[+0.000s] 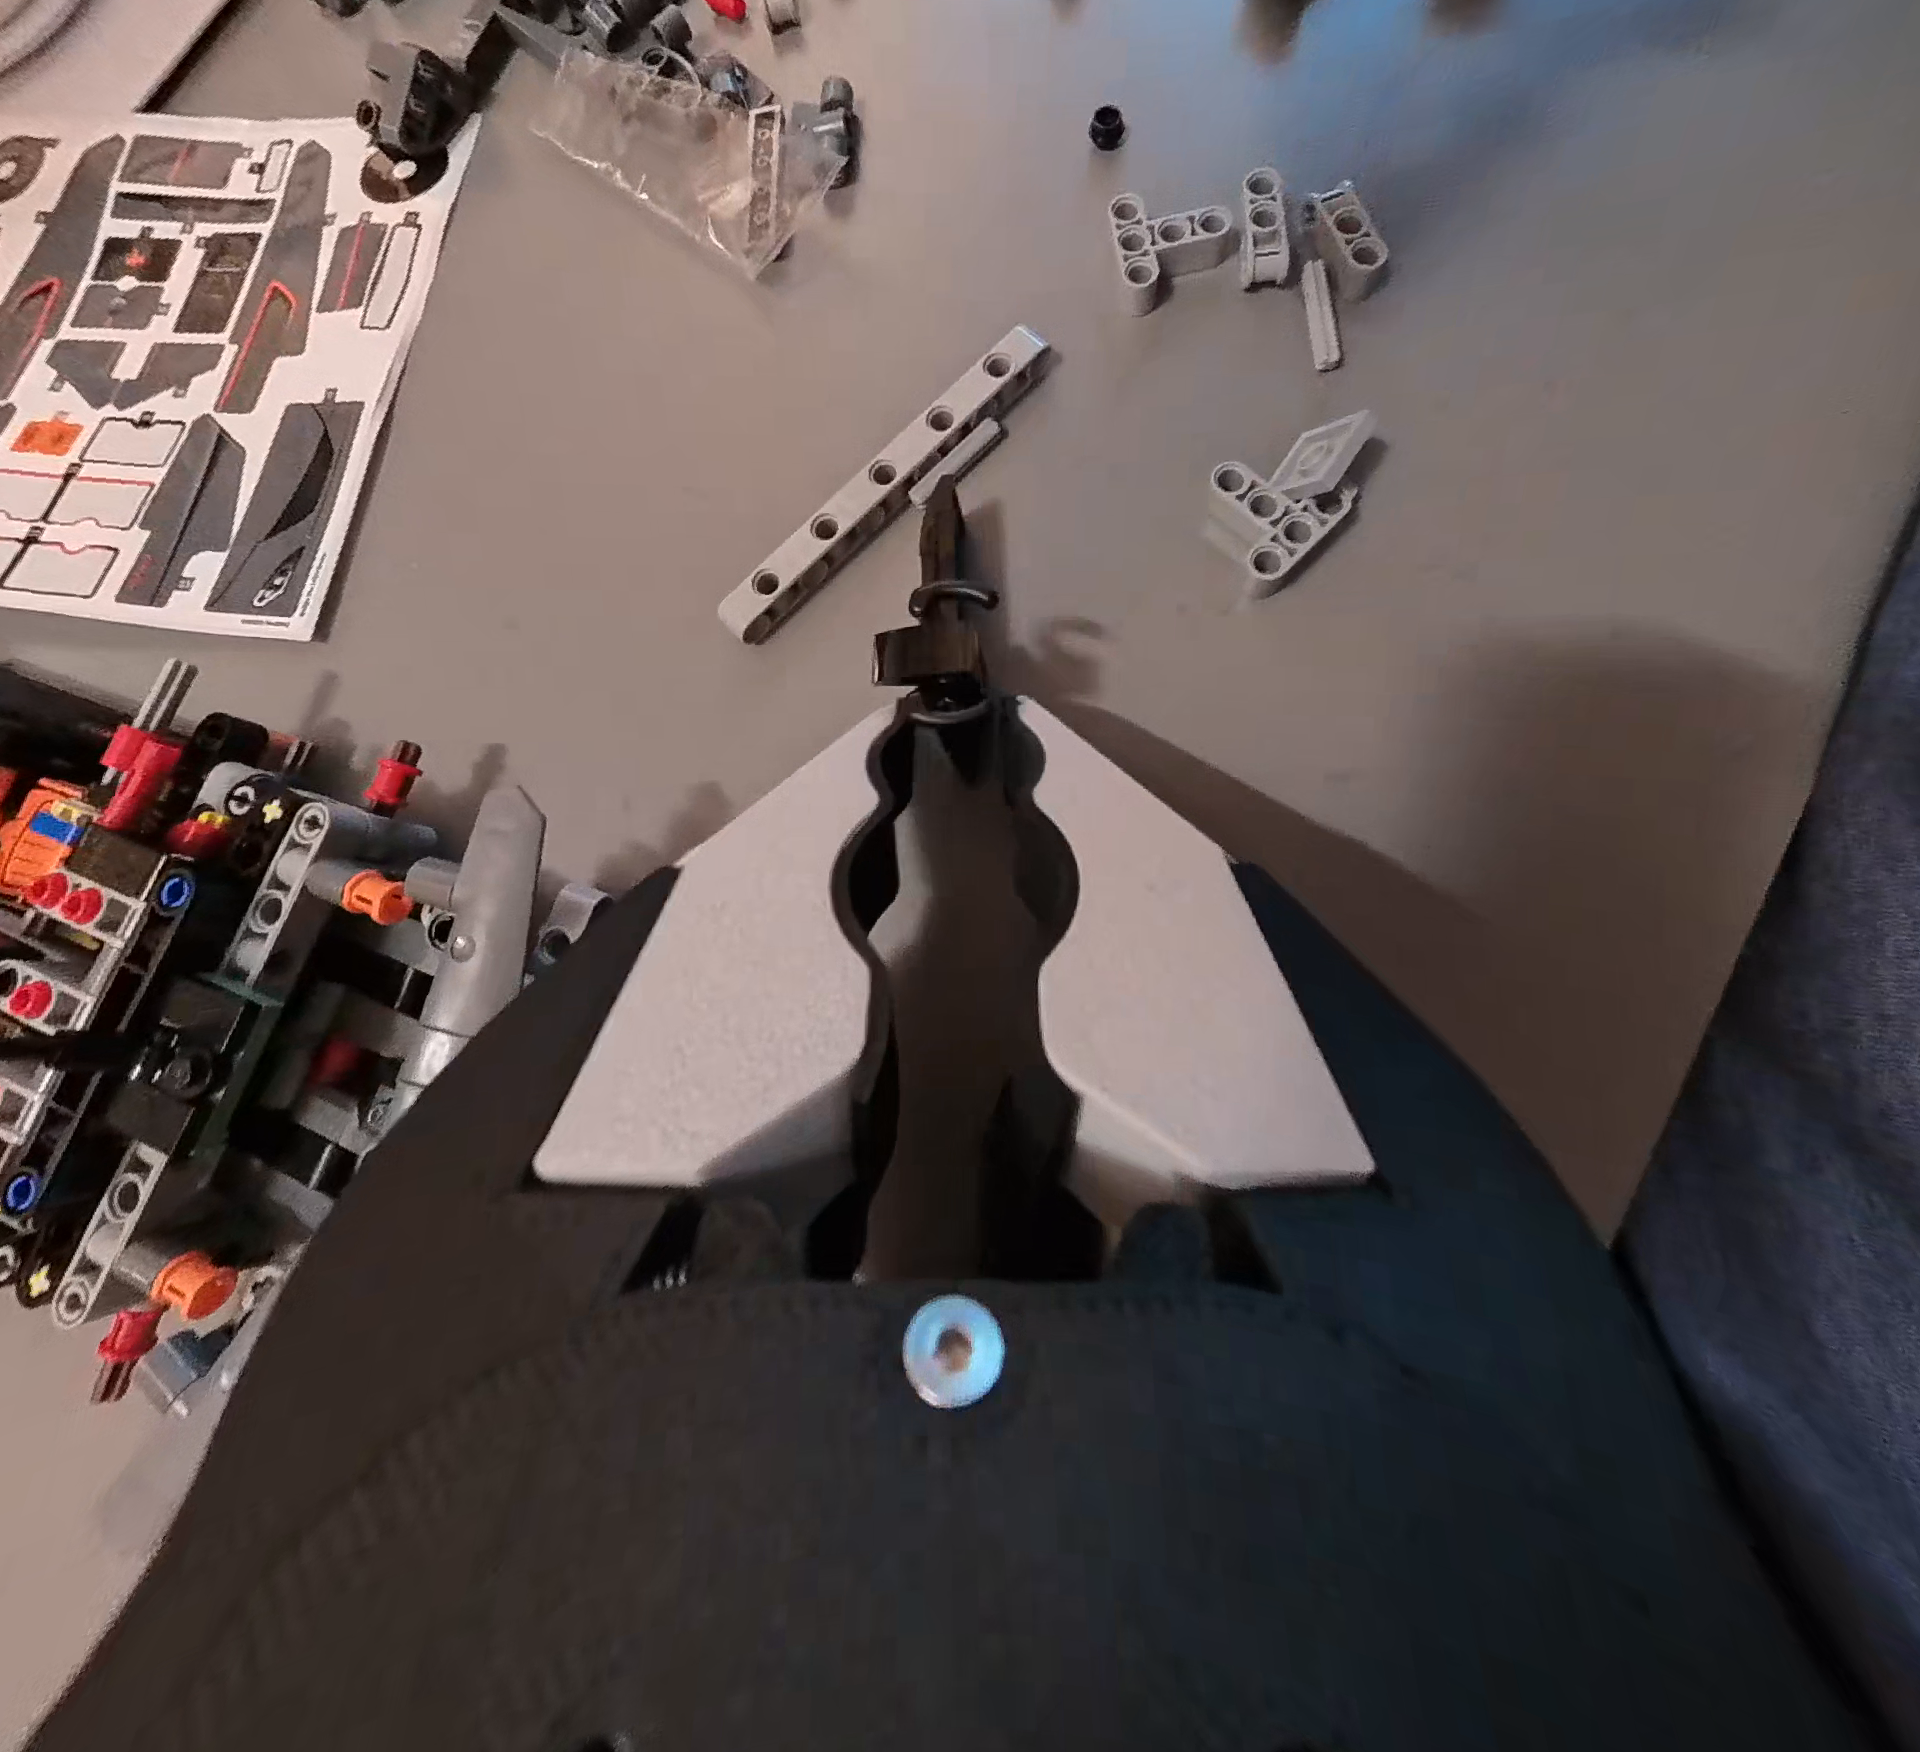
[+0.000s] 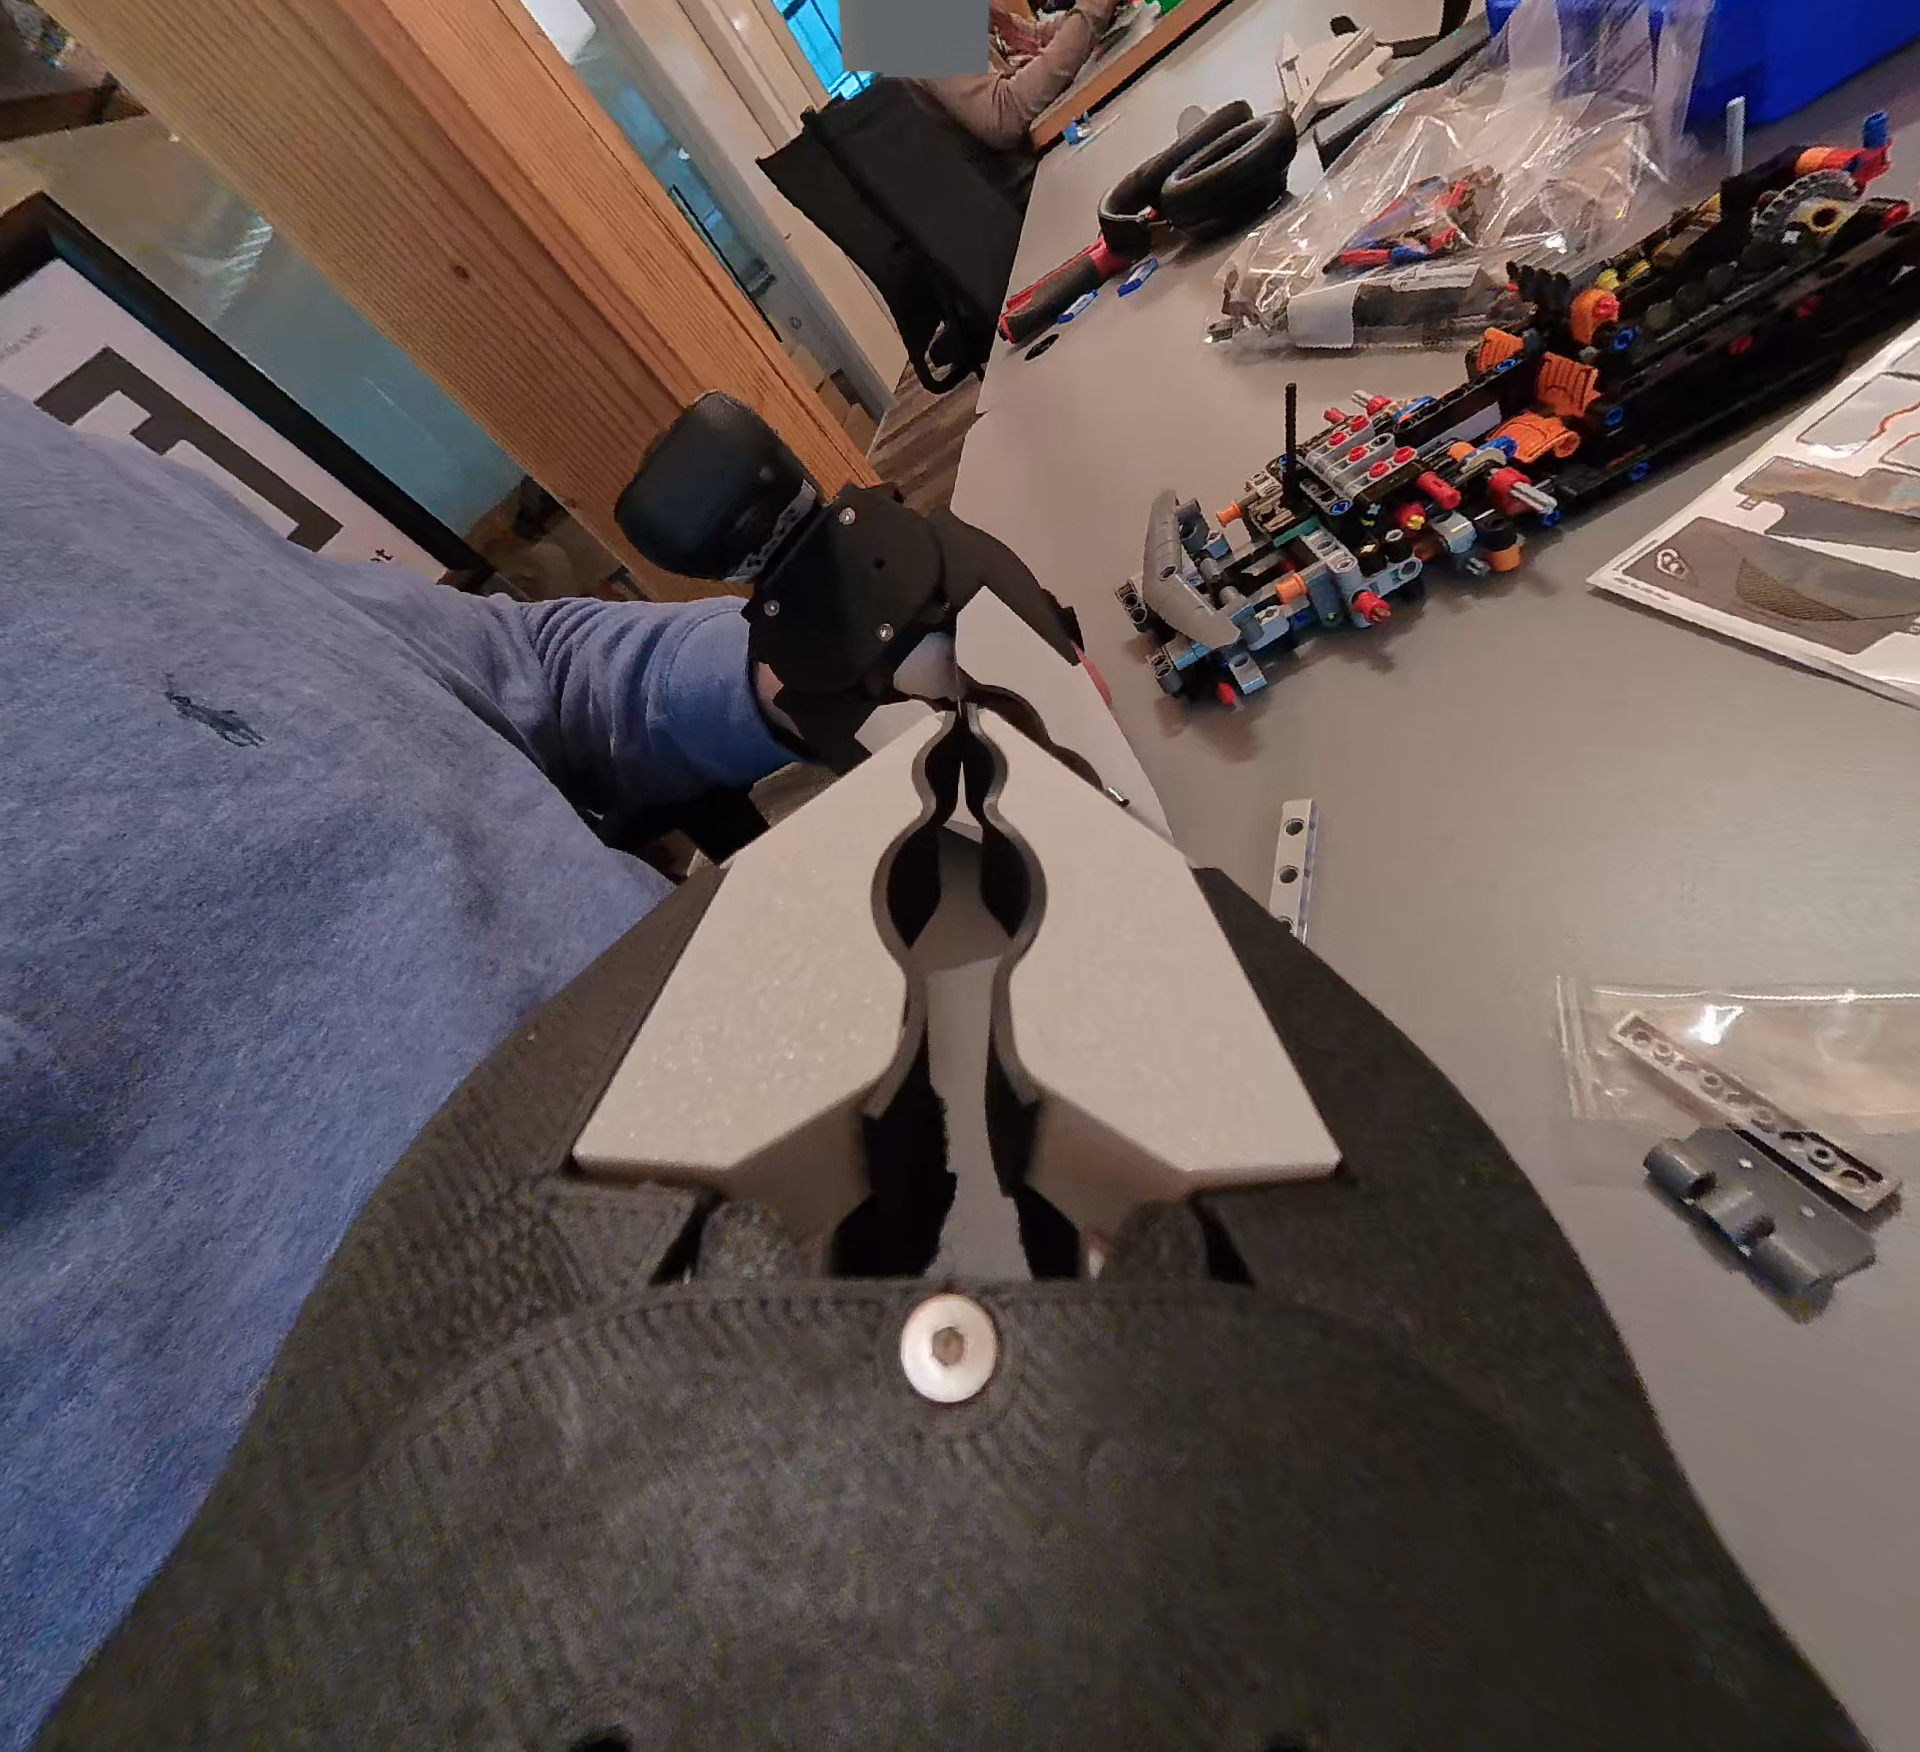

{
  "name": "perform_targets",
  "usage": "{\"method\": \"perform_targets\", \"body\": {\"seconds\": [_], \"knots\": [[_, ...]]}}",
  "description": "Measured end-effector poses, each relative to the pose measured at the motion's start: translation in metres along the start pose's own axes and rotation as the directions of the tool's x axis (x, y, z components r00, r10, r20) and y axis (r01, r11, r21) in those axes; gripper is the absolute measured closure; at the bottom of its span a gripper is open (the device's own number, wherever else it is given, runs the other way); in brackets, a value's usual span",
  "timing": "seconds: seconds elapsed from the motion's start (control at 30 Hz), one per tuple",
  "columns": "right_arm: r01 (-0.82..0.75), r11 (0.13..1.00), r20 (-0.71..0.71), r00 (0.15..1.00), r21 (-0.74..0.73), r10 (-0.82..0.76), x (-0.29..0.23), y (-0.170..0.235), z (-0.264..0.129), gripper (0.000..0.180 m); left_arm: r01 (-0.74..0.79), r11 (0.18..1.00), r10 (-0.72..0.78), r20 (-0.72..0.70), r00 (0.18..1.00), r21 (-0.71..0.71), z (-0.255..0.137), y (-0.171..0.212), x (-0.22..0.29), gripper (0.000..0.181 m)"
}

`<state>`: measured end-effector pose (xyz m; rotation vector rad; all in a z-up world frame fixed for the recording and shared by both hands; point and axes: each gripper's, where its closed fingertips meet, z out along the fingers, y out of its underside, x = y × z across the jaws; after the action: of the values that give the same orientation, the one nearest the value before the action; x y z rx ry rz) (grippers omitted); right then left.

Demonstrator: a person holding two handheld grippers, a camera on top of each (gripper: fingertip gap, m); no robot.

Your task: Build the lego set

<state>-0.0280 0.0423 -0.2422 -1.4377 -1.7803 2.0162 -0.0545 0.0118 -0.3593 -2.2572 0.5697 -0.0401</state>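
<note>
- Closest to the lens in the left wrist view is the left gripper [image 1: 948, 715], pinched closed on a small black axle piece [image 1: 940, 606] that sticks straight out past its tips.
- That piece's far end sits right at the side of a long light grey beam [image 1: 885, 481] lying flat on the desk [image 1: 623, 372]. The beam's long axis runs diagonally, near-left to far-right, so the black piece meets it roughly crosswise. My guess is it's meant for one of the beam's holes.
- Right gripper [image 2: 961, 715] is closed too, or nearly so, and I can't tell if anything's in it. It points at the left gripper, so the left one is clearly nearer the beam.
- Half-built car chassis [image 1: 156, 1006] sits to the left, sticker sheet [image 1: 197, 372] beyond it, loose grey connectors [image 1: 1247, 237] farther out.
- Desk is plain matte grey. Room looks like a shared workspace, with a wood pillar [image 2: 343, 175] and a seated person [image 2: 1029, 71] in the background.
</note>
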Motion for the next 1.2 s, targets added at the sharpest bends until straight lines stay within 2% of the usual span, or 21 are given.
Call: {"method": "perform_targets", "body": {"seconds": [0.2,0.27,0.37,0.5,0.57,0.63,1.0,1.2], "knots": [[-0.006,1.000,0.005,1.000,-0.002,0.006,0.000,0.000,0.002,0.180,0.030,0.999,-0.031,0.022,0.999,0.020,-0.007,0.001,-0.005,0.152],[-0.016,1.000,0.007,1.000,0.001,0.016,0.000,-0.001,0.002,0.180,0.035,0.999,-0.037,0.052,0.998,0.031,-0.018,0.001,-0.011,0.143],[-0.014,1.000,0.014,1.000,0.005,0.014,-0.002,-0.004,0.002,0.180,0.051,0.990,-0.063,0.095,0.993,0.129,-0.045,-0.019,-0.022,0.146],[0.034,0.999,0.028,0.999,-0.008,-0.034,-0.010,-0.010,0.007,0.180,0.155,0.940,-0.162,-0.001,0.987,0.302,-0.071,-0.064,-0.024,0.159],[0.047,0.999,0.032,0.998,-0.020,-0.046,-0.013,-0.010,0.011,0.180,0.201,0.912,-0.183,-0.083,0.980,0.359,-0.076,-0.082,-0.019,0.169],[0.052,0.998,0.037,0.998,-0.026,-0.051,-0.016,-0.010,0.014,0.180,0.229,0.885,-0.186,-0.142,0.972,0.404,-0.078,-0.095,-0.015,0.172],[0.078,0.994,0.036,0.997,-0.076,-0.075,-0.019,-0.005,0.024,0.180,0.355,0.806,-0.210,-0.331,0.920,0.474,-0.087,-0.112,-0.007,0.170],[0.076,0.994,0.041,0.996,-0.073,-0.073,-0.018,-0.006,0.024,0.180,0.365,0.808,-0.210,-0.352,0.912,0.462,-0.086,-0.110,-0.007,0.168]]}}
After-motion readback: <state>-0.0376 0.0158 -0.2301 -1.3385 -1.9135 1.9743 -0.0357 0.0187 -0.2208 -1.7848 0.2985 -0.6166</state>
